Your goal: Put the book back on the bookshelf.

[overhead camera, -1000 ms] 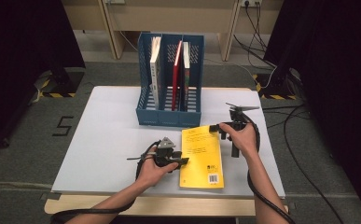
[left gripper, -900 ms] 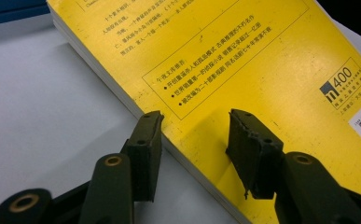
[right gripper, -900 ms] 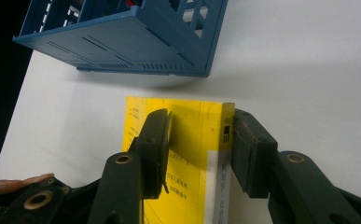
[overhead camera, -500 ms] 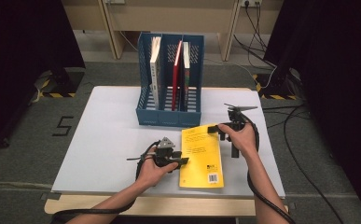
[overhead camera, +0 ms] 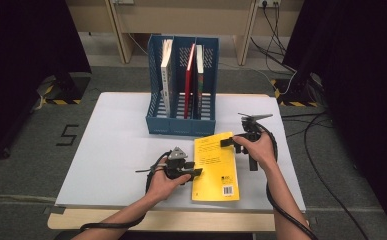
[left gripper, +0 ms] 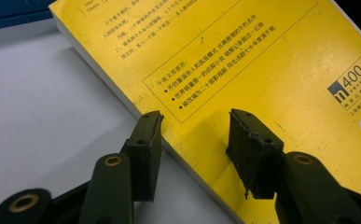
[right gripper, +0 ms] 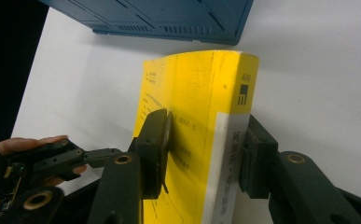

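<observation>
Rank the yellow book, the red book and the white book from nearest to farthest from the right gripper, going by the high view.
1. yellow book: lying flat on the table, its far right corner between the right gripper jaws.
2. red book: upright in the blue rack's middle slot, beyond the gripper.
3. white book: upright in the rack's left slot, farthest.

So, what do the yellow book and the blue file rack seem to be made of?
Yellow book: paper pages under a smooth, slightly glossy card cover; the white page block shows at its edge. Blue file rack: probably moulded plastic, matte, with slotted perforated walls.
</observation>
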{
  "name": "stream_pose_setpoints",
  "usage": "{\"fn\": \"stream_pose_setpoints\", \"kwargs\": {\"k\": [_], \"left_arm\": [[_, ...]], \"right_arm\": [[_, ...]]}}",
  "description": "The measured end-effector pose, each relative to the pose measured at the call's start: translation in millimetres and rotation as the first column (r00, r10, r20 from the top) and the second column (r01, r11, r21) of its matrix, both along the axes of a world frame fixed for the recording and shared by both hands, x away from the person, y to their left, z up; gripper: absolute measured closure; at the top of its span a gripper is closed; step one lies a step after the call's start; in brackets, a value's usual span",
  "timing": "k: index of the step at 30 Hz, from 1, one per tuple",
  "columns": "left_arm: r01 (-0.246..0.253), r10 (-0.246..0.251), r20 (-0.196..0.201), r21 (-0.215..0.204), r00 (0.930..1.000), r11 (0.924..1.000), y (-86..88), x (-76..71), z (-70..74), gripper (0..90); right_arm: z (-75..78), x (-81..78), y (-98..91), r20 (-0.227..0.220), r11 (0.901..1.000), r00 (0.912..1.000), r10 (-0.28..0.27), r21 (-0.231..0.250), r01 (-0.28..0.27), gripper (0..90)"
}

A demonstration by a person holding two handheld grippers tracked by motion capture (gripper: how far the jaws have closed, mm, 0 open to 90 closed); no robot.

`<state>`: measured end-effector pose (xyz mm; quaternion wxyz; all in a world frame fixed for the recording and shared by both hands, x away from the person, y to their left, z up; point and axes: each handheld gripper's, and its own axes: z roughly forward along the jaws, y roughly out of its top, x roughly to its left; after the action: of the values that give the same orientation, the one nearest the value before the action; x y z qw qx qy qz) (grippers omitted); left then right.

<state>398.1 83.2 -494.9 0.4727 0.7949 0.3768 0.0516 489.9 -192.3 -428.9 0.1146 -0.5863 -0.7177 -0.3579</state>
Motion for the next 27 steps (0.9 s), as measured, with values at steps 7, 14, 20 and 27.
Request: {"fn": "stream_pose_setpoints", "kwargs": {"k": [7,14,20,27], "left_arm": [[-0.002,0.002,-0.003,0.003,1.0,1.0,0.0,0.3,0.5,53.7],[-0.003,0.003,-0.002,0.007,1.0,1.0,0.4,-0.1,0.7,53.7],[0.0,0.0,-0.004,0.0,1.0,1.0,3.7,-0.5,1.1,53.5],[-0.016,0.016,0.007,-0.039,0.9998,0.9991,14.6,-2.1,9.3,51.3]], "right_arm": [[0.2,0.6,-0.1,-0.005,1.0,1.0,-0.001,0.01,0.001,62.4],[2.1,0.4,0.3,-0.024,0.9995,0.9997,0.004,0.033,-0.003,67.2],[9.0,-0.9,2.8,-0.038,0.9972,0.9991,0.02,0.072,-0.017,74.6],[16.6,-5.3,3.6,-0.033,0.9961,0.9993,0.019,0.087,-0.016,75.3]]}}
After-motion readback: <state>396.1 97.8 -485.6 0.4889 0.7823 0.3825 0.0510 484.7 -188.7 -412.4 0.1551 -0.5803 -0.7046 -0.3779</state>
